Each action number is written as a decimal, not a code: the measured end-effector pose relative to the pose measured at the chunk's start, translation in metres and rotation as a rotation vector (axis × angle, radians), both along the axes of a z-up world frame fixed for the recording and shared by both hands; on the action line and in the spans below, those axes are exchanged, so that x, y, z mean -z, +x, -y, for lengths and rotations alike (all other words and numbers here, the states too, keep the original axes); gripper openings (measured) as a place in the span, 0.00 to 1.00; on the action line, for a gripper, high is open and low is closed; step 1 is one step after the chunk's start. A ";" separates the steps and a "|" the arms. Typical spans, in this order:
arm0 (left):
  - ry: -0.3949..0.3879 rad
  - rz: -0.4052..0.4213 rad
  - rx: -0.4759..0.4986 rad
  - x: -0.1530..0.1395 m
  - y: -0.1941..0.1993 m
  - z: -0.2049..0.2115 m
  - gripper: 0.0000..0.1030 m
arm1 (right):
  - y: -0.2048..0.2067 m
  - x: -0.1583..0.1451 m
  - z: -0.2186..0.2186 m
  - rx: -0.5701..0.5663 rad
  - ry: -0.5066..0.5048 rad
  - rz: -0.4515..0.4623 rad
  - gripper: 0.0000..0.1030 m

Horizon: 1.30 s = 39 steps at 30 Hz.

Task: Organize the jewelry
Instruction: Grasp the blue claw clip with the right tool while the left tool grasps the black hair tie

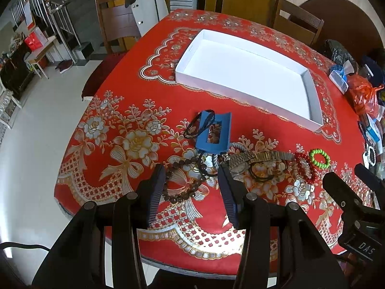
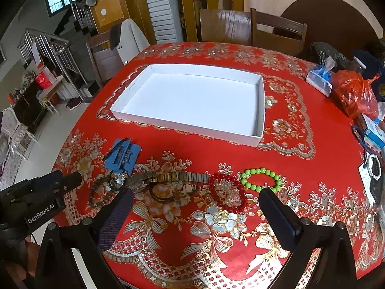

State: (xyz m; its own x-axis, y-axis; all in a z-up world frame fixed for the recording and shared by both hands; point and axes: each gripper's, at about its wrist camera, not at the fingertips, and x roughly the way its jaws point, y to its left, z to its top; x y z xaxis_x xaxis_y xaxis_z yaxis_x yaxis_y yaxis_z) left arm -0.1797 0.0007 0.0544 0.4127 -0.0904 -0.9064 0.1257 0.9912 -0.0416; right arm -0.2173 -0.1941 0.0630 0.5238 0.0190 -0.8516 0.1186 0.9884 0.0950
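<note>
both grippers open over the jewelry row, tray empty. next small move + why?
Probably lower the right gripper onto the red bead bracelet: its jaws stand open with that bracelet between and just ahead of them, nothing is held, and the white tray beyond is empty. The green bead bracelet beside it touches, so close carefully.

Free room and obstacles. The white tray point(image 2: 261, 110) is lying open-topped at the table's middle, its low walls forming the only barrier to entry from above. Bare tablecloth point(image 2: 312, 168) is running between tray and jewelry row, leaving a clear lane. The row is crowding the near edge: blue card point(image 1: 213, 132), brown beads point(image 1: 182, 180), watch band point(image 1: 262, 156), red beads point(image 2: 231, 192) and green beads point(image 2: 261, 179) are lying touching or just beside one another. Both grippers' open jaws are hovering over this row. Bags point(image 2: 353, 94) and a tissue pack point(image 2: 320, 78) are blocking the right edge. Chairs point(image 2: 276, 31) are standing behind.
</note>
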 end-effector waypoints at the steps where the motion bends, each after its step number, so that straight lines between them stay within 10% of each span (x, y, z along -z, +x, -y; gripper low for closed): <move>1: -0.011 -0.008 -0.001 0.001 0.002 -0.002 0.44 | 0.001 0.001 0.001 -0.001 0.004 -0.005 1.00; 12: -0.122 -0.111 -0.009 0.022 0.040 -0.022 0.43 | 0.011 0.019 0.014 0.000 0.048 -0.051 1.00; 31: -0.082 -0.183 0.238 0.060 0.100 0.015 0.43 | 0.042 0.033 0.010 -0.024 0.090 -0.094 1.00; 35: -0.081 -0.198 0.256 0.064 0.105 0.019 0.11 | 0.048 0.035 0.008 -0.034 0.115 -0.094 1.00; 39: -0.125 -0.187 0.245 0.061 0.111 0.013 0.05 | 0.054 0.038 0.004 -0.046 0.135 -0.095 1.00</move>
